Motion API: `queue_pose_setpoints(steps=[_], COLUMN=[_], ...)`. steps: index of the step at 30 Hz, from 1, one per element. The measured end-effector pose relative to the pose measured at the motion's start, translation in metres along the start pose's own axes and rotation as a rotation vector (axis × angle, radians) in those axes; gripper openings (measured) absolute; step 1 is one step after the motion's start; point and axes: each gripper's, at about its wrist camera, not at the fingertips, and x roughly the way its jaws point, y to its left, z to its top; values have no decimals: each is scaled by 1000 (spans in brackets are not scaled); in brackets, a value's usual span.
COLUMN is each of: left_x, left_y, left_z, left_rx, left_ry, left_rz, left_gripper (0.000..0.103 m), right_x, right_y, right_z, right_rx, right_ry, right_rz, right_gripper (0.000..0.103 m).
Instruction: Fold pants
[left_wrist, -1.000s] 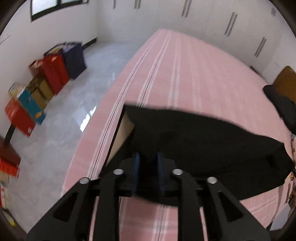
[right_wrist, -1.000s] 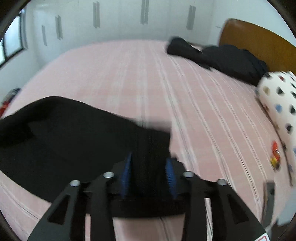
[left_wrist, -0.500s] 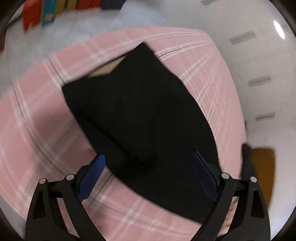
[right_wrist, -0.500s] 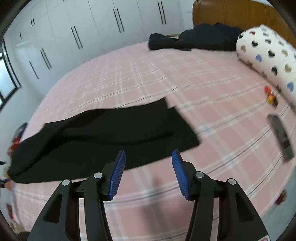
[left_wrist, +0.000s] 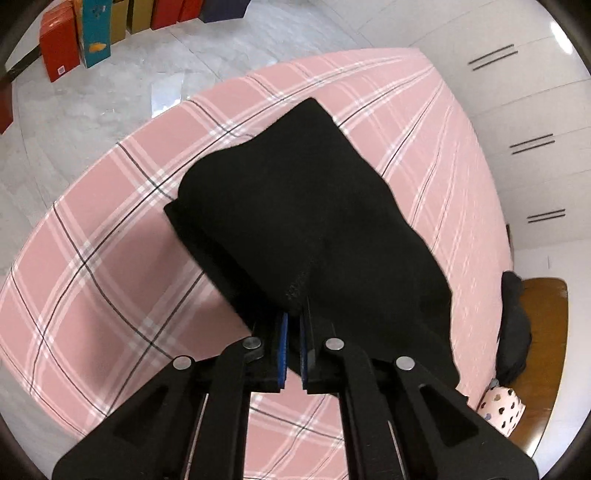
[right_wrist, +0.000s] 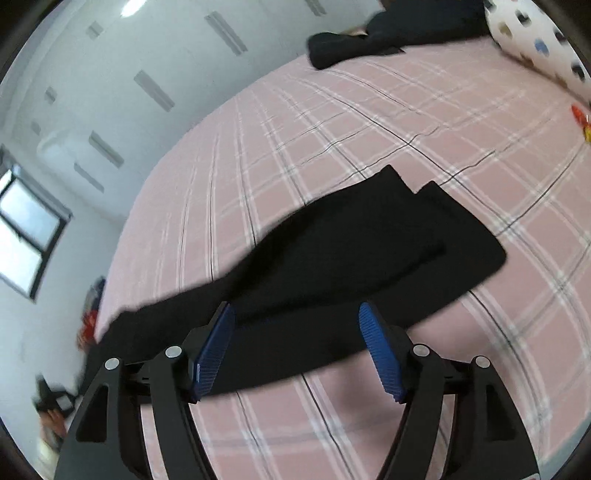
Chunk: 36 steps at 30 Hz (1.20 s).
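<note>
From my left wrist, my left tongs (left_wrist: 293, 332) are pressed together on the near edge of the black pants (left_wrist: 310, 229) — the blue pads (left_wrist: 283, 345) have a pinch of the dark cloth between them, having just snapped closed. The pants lie in a folded heap on the pink plaid bed (left_wrist: 110, 229), running away from the tongs toward the bed's far corner. Beyond that corner, coloured boxes (left_wrist: 88, 33) stand in a row on the pale floor. At the right edge a dark heap of other clothes (left_wrist: 513, 325) lies against a wooden headboard (left_wrist: 546, 332), with a spotted pillow (left_wrist: 502, 408) just below it.

From my right wrist, my right tongs (right_wrist: 295, 343) stand spread, their jaws having just been opening wider. The pants (right_wrist: 332, 266) stretch out long across the bed (right_wrist: 369, 122), and their near edge lies under the gap between the blue pads (right_wrist: 380, 354); neither pad seems to press on the cloth, though the picture is a little smeared here. Farther up the bed lie the other dark clothes (right_wrist: 369, 40) and the spotted pillow (right_wrist: 535, 40) — white wardrobe doors (right_wrist: 129, 85) stand behind.
</note>
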Motion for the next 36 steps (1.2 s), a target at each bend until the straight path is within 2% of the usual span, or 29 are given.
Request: queue_pose_setpoints(steps=[5, 11, 12, 13, 14, 17, 19, 21, 22, 24, 25, 27, 28, 30, 32, 33, 34, 36], left_x=[17, 25, 26, 27, 28, 24, 24, 26, 28, 34, 37, 43, 46, 47, 49, 50, 50, 51], left_y=[0, 10, 10, 10, 9, 8, 4, 0, -1, -2, -2, -1, 0, 0, -4, -4, -5, -8], left_z=[-3, -9, -9, -9, -9, -6, -6, -7, -9, -12, -13, -16, -17, -17, -17, -19, -19, -19], left_rx=[14, 3, 9, 15, 17, 27, 53, 84, 95, 107, 108, 107, 102, 106, 122, 130, 137, 150], left_ry=[4, 15, 16, 17, 18, 18, 20, 18, 18, 18, 18, 17, 17, 15, 14, 12, 11, 7], left_rz=[42, 46, 52, 60, 63, 55, 54, 65, 69, 86, 98, 119, 124, 129, 145, 153, 161, 178], left_gripper=[4, 4, 4, 4, 4, 4, 4, 5, 5, 5, 5, 6, 6, 6, 7, 7, 7, 7], right_x=[46, 115, 122, 133, 131, 62, 6, -17, -17, 5, 20, 31, 30, 15, 2, -4, -10, -12], right_y=[14, 45, 48, 55, 62, 75, 72, 52, 34, -3, -30, -57, -67, -60, -33, -16, 9, 48], right_z=[20, 54, 56, 59, 63, 73, 63, 42, 26, 0, -15, -26, -30, -31, -35, -39, -48, -68], right_rx=[55, 101, 91, 60, 45, 21, -19, -36, -46, -22, 22, 83, 115, 66, -99, -209, -371, -634], right_ry=[102, 182, 190, 215, 209, -14, -127, -156, -147, -46, 14, 57, 62, 10, -42, -69, -100, -109], right_rz=[28, -39, -49, -81, -100, 94, 135, 102, 53, -30, -92, -102, -130, -159, -246, -295, -343, -361], right_gripper=[69, 67, 60, 16, 5, 4, 4, 4, 4, 4, 4, 6, 10, 16, 56, 64, 67, 67])
